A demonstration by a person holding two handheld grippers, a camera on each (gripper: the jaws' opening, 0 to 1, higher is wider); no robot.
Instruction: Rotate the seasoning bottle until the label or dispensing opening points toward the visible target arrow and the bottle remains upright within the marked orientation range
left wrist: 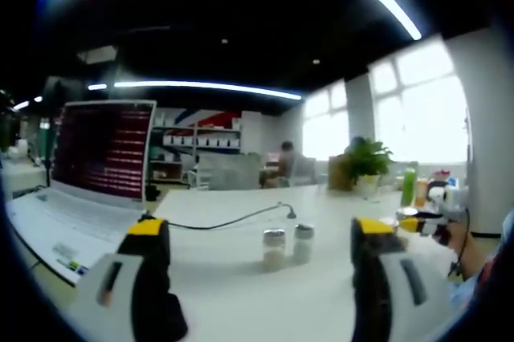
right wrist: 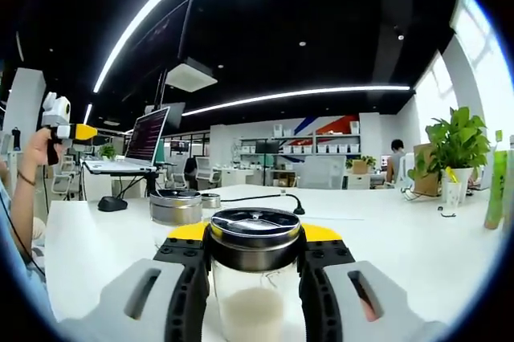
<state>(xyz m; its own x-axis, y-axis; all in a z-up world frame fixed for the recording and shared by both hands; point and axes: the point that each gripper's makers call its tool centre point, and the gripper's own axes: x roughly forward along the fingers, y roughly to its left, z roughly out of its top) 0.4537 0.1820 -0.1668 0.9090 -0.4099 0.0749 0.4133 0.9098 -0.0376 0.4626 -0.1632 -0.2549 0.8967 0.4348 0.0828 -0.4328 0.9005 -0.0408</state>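
A glass seasoning bottle [right wrist: 253,294] with a dark metal lid and white powder inside stands upright between the jaws of my right gripper [right wrist: 253,234], which is shut on it just below the lid. In the left gripper view that right gripper [left wrist: 430,217] is at the far right, held by a hand. My left gripper [left wrist: 261,227] is open and holds nothing. Two more small bottles [left wrist: 274,250] [left wrist: 303,242] stand side by side on the white table [left wrist: 241,294] beyond its jaws. A hand holds the left gripper [right wrist: 60,121] raised at the far left of the right gripper view.
An open laptop [left wrist: 96,157] sits at the left, and a black cable [left wrist: 233,220] runs across the table. A metal-lidded jar [right wrist: 175,207] stands behind the held bottle. A potted plant [right wrist: 454,153] and a green bottle [left wrist: 409,185] are at the right.
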